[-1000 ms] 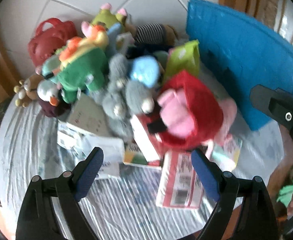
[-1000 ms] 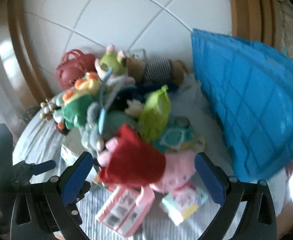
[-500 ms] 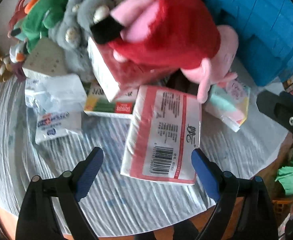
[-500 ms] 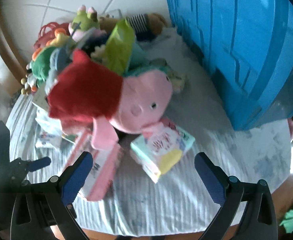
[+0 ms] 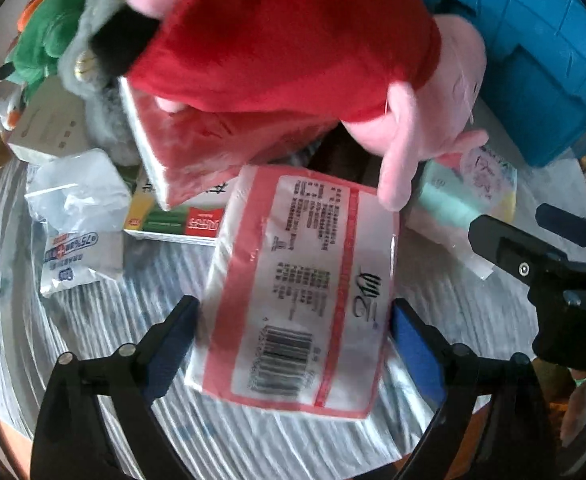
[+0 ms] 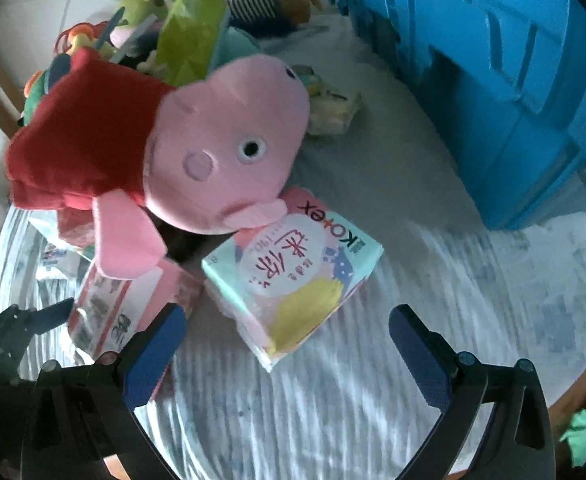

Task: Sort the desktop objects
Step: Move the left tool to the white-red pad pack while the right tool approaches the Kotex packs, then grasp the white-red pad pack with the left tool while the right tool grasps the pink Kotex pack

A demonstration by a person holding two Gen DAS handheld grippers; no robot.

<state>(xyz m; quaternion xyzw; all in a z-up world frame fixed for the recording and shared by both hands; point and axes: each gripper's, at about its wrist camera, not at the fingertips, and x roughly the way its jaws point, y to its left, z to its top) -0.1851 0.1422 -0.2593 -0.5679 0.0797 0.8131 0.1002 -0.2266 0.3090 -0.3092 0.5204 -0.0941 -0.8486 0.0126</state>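
Red-bordered tissue pack [image 5: 301,292] sits between wide-open left gripper [image 5: 293,324], ungripped; right gripper [image 6: 285,344] open, empty; pile [image 6: 141,92] unsorted.

Left gripper [image 5: 293,336] lowered, jaws now apparently flanking red-bordered packet [image 5: 301,284].

Tissue pack [image 5: 301,292]: you see white wrap, red border, black print and barcode.
Pig plush [image 6: 221,152]: pink head, red dress.
Kotex pack [image 6: 293,280]: mint, pink and yellow, with a navy dotted patch.
Crate [image 6: 493,60]: your blue one.
Tablecloth [image 6: 433,320]: white, grey-blue stripes.
Pads [image 6: 149,356]: blue on black arms.
Green plush [image 5: 49,48]: green, orange trim.
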